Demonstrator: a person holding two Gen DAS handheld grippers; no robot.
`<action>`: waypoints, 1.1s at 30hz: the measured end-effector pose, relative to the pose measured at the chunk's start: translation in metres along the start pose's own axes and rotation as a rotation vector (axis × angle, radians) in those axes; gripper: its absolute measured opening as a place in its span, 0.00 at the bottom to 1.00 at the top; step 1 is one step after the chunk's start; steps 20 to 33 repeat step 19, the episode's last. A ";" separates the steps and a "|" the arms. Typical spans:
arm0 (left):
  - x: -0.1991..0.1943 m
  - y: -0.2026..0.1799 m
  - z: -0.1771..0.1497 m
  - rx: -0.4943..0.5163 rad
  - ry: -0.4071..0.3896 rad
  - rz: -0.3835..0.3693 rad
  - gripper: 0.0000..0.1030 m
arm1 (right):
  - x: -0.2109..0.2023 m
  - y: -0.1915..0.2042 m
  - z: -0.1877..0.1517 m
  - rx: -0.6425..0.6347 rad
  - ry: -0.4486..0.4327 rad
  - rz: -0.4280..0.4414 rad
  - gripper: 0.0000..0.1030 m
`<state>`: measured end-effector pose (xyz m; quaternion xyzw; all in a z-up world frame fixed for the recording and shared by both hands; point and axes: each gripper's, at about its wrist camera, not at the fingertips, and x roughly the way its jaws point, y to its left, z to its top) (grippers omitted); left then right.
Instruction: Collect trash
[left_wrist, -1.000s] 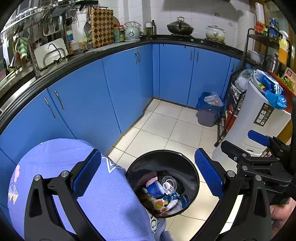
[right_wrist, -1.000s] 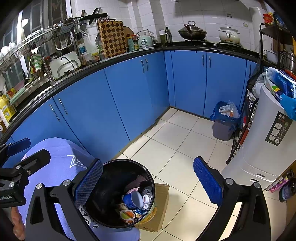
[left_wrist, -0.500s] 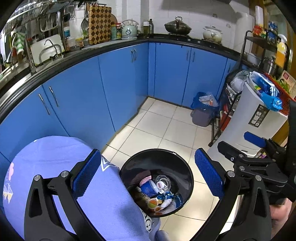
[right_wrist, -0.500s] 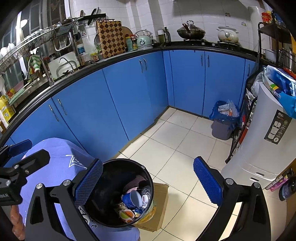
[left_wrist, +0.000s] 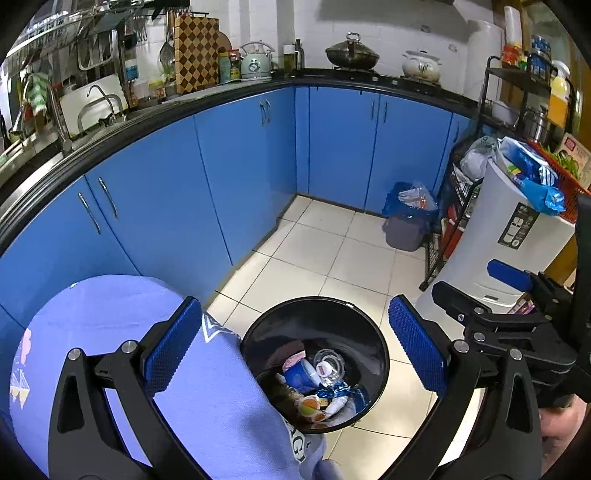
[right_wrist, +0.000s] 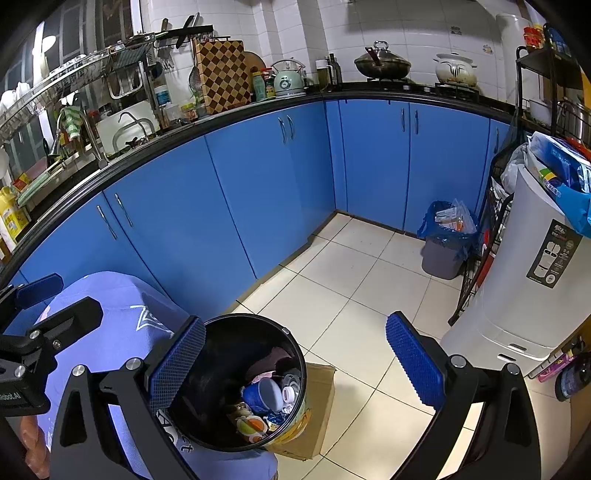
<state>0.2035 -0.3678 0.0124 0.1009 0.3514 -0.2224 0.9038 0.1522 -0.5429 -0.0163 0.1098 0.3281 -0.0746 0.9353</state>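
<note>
**Evidently well advanced — floor clear of litter**

Both hand-held grippers, left (left_wrist: 295, 352) and right (right_wrist: 295, 363), stand jaws apart, holding nothing. Collected trash (left_wrist: 314, 384) lies inside the black bin (left_wrist: 369, 332), near centre — visible floor tiles (right_wrist: 351, 288) show nothing left.

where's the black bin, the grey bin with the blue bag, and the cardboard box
black bin (left_wrist: 364, 325), left wrist view, far inner wall below the rim
grey bin (right_wrist: 441, 254), right wrist view, front of its grey body
cardboard box (right_wrist: 319, 406), right wrist view, right side face beside the black bin
</note>
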 end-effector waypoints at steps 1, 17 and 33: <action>0.000 0.001 0.000 -0.002 0.000 0.003 0.97 | 0.000 0.000 0.000 0.000 0.000 0.000 0.93; -0.005 0.003 0.001 0.005 -0.004 0.011 0.97 | -0.001 0.001 -0.002 0.001 0.003 0.003 0.93; -0.006 0.003 0.001 0.004 -0.005 0.012 0.97 | -0.001 0.002 -0.001 -0.001 0.003 0.005 0.93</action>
